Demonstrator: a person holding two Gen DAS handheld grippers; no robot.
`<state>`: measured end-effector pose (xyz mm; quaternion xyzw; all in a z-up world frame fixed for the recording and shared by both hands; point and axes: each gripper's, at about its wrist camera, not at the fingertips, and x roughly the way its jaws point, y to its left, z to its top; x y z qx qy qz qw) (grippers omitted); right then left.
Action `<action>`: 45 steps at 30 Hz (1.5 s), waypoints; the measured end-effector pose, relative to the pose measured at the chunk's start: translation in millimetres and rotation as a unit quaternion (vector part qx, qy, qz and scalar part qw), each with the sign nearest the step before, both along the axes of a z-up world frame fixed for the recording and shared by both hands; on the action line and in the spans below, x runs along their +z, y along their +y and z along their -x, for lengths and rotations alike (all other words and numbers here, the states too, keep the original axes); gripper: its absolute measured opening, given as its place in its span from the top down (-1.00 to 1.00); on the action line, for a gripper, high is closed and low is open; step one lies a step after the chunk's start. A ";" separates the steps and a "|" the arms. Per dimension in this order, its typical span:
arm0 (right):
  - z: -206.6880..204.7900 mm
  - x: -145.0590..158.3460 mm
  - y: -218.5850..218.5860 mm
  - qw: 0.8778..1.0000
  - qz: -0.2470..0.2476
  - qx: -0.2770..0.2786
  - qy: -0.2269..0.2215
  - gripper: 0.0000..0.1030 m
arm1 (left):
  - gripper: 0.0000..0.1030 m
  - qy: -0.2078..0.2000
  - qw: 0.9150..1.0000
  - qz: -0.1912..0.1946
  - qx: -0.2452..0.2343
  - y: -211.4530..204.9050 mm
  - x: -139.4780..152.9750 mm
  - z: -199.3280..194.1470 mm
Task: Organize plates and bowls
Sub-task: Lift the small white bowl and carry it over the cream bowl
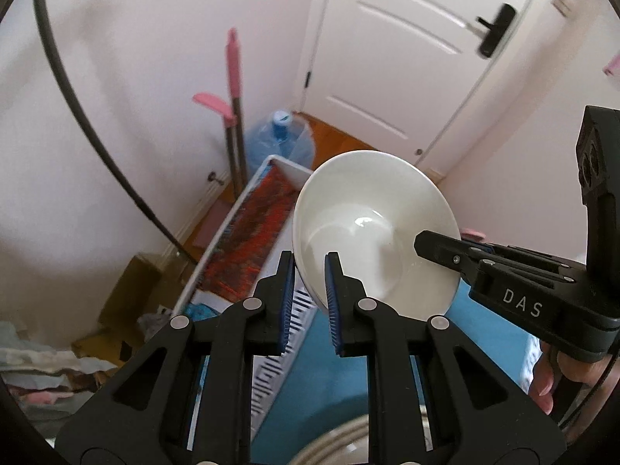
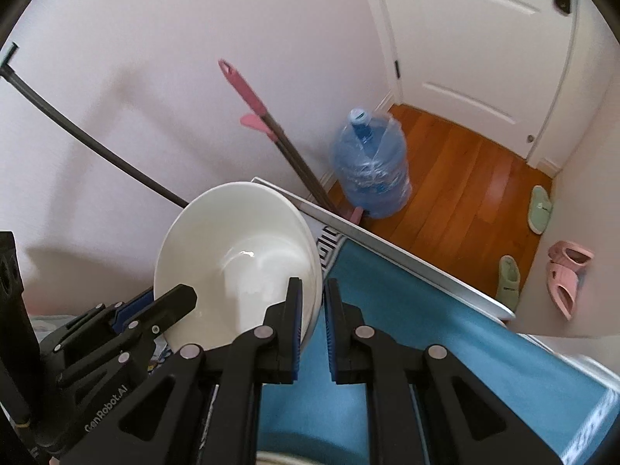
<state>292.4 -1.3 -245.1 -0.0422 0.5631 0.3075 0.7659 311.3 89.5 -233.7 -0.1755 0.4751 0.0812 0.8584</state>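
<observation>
Both grippers, left gripper [image 1: 310, 290] and right gripper [image 2: 312, 302], clamp opposite rims of the white bowl [image 1: 372, 228], lifted mid-transfer; next, a level, coordinated set-down.

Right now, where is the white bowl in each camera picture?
Left wrist view: the white bowl sits just right of centre, tilted, its rim between the left gripper fingers.
Right wrist view: the white bowl sits left of centre, its rim in the right gripper.
Shared landmark: the blue water jug by the wall.
</observation>
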 end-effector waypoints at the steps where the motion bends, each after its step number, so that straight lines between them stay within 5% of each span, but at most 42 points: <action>1: 5.4 8.5 -8.6 1.000 -0.001 -0.006 -0.007 0.80 | 0.74 -0.006 1.000 -0.004 -0.008 -9.3 8.4 4.0; 11: 71.9 84.1 -123.9 0.994 -0.016 -0.085 -0.068 0.80 | 0.74 -0.059 0.994 -0.009 -0.093 -117.4 73.8 47.1; 20: 141.3 115.3 -242.9 0.980 -0.006 -0.173 -0.096 0.80 | 0.74 -0.073 0.981 0.005 -0.180 -230.1 92.9 87.2; 31: 210.8 99.5 -359.5 0.960 0.000 -0.267 -0.082 0.80 | 0.74 -0.041 0.962 0.014 -0.268 -342.9 68.2 132.2; 45: 252.4 34.3 -396.1 0.951 0.003 -0.308 -0.029 0.80 | 0.74 0.029 0.952 0.001 -0.306 -376.1 9.6 155.0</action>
